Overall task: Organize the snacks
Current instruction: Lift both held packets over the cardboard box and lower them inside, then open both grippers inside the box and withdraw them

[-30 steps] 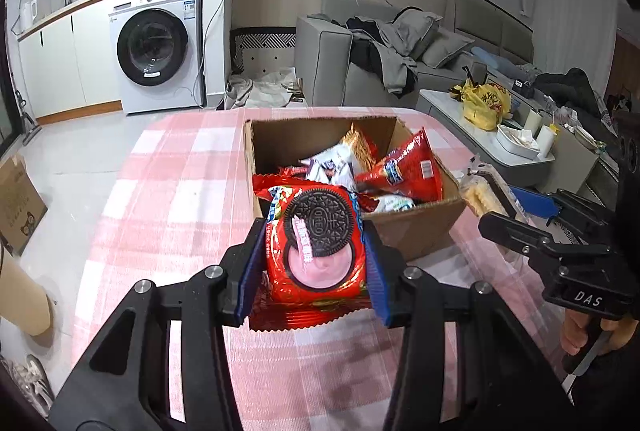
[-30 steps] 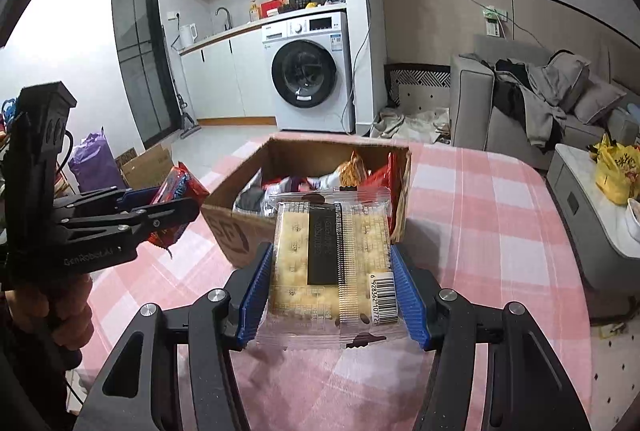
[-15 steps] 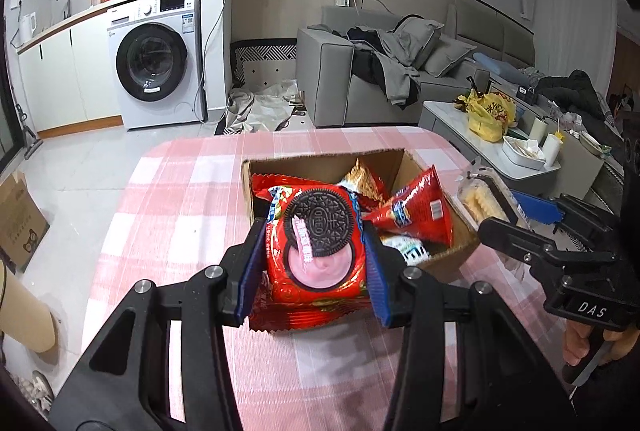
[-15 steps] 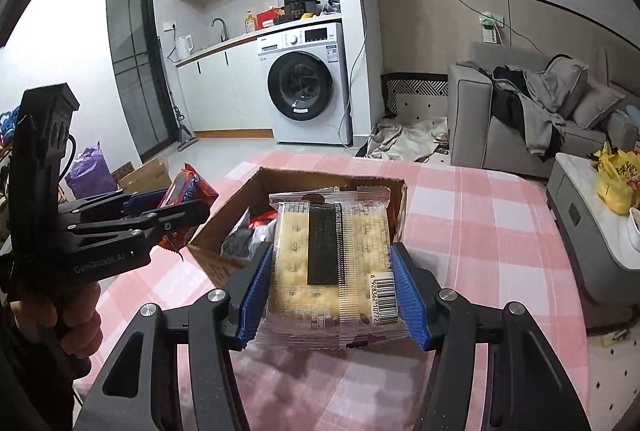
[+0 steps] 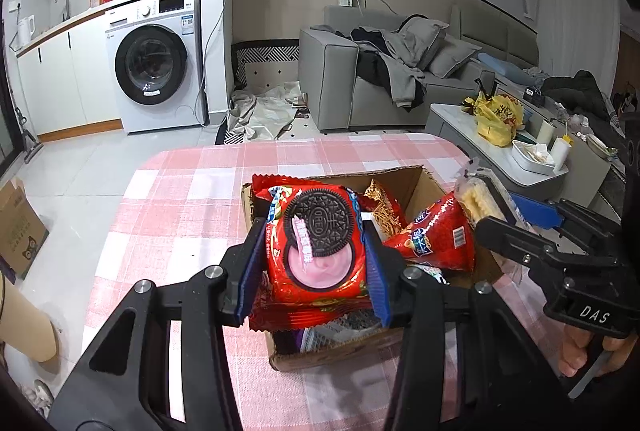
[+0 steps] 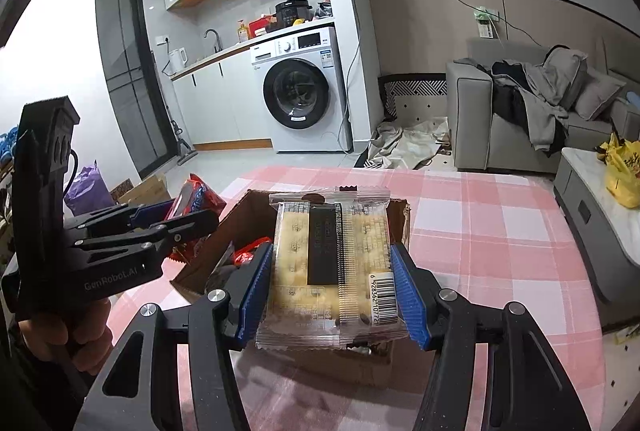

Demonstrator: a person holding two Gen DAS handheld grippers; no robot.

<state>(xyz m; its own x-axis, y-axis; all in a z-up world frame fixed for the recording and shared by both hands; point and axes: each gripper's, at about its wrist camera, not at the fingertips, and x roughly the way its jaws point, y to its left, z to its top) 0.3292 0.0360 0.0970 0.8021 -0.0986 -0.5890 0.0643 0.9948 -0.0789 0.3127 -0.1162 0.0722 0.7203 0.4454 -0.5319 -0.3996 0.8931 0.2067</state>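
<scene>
Both claws, now over the cardboard box (image 5: pixel 424 179), pinch crinkly packets (Oreo (image 5: pixel 318 251), crackers (image 6: pixel 332 263)).

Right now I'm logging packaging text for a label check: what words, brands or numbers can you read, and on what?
"OREO": embossed on the cookie pictured on the red Oreo pack.
"DAS": right gripper body.
"GenRobot.AI": left gripper body.
"6 928362 10772": barcode on the cracker pack; last digits cut off.
Washing machine labels: too small.
</scene>
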